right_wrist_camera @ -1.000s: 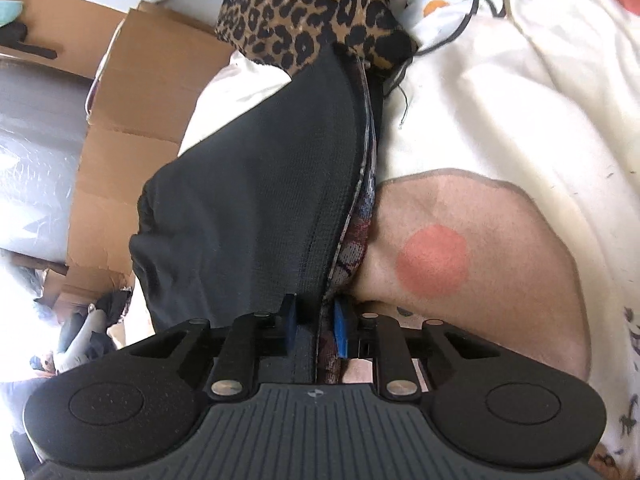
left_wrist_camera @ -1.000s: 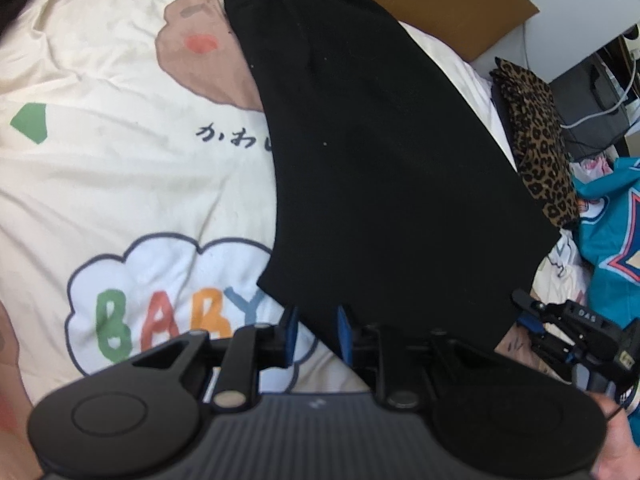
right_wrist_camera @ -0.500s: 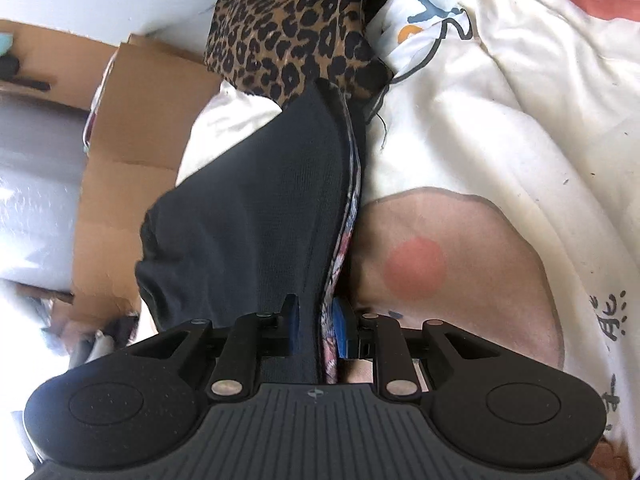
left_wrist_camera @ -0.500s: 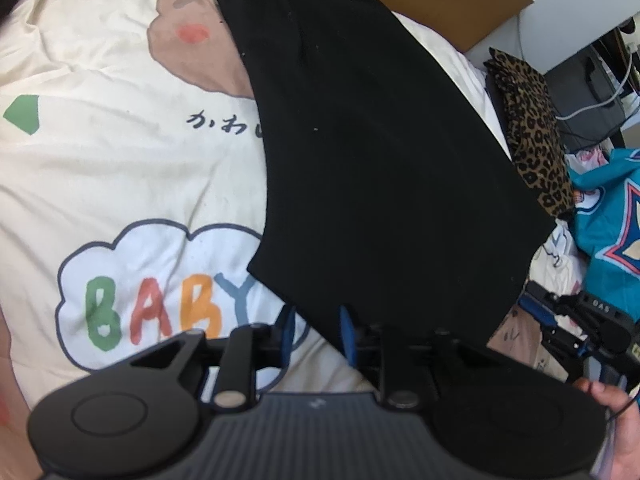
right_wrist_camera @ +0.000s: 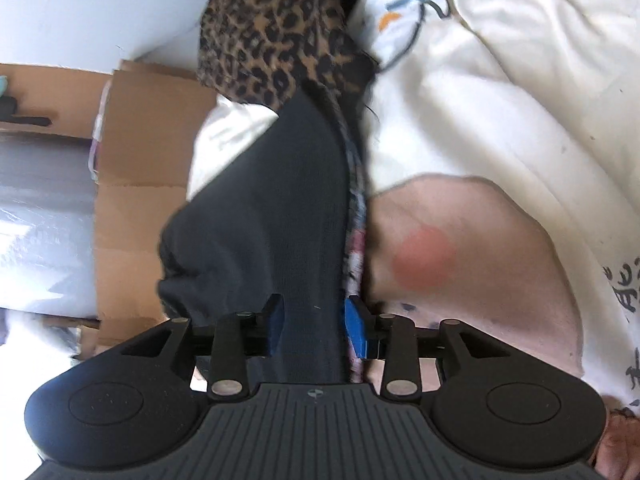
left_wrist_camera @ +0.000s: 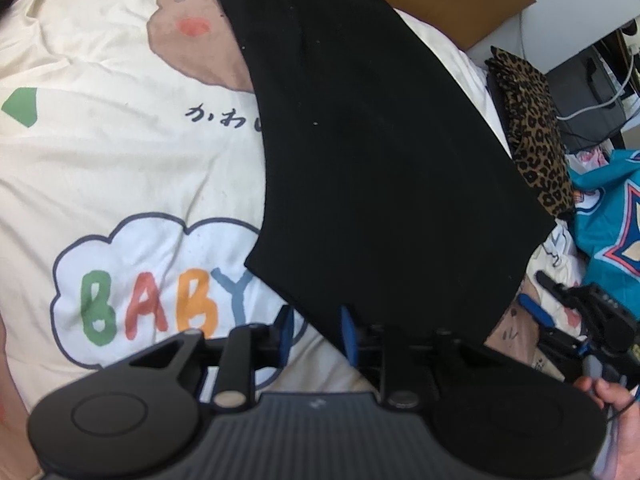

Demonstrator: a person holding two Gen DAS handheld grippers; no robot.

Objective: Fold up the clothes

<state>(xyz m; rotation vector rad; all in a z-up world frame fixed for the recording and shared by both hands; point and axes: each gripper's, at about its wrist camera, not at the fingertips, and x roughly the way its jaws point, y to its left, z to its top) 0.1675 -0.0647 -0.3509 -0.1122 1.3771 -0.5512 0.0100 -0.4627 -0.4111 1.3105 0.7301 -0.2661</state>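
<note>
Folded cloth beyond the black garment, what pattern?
Leopard print, brown with black spots; clearest in the right wrist view.

Matte black plastic left gripper [left_wrist_camera: 316,330] with ribbed grey-black housing, two round embossed discs, silver pivot screws and blue finger pads [left_wrist_camera: 347,334]. Same black ribbed build, silver screws and blue pads [right_wrist_camera: 356,330] on right gripper [right_wrist_camera: 314,326].

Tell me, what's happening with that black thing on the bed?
A person with a gripper in each hand is folding a black garment on a cartoon bedsheet. The right gripper has just been opening its jaws, with the cloth's edge between them. The left gripper sits at the garment's near corner, jaws apart.
</note>
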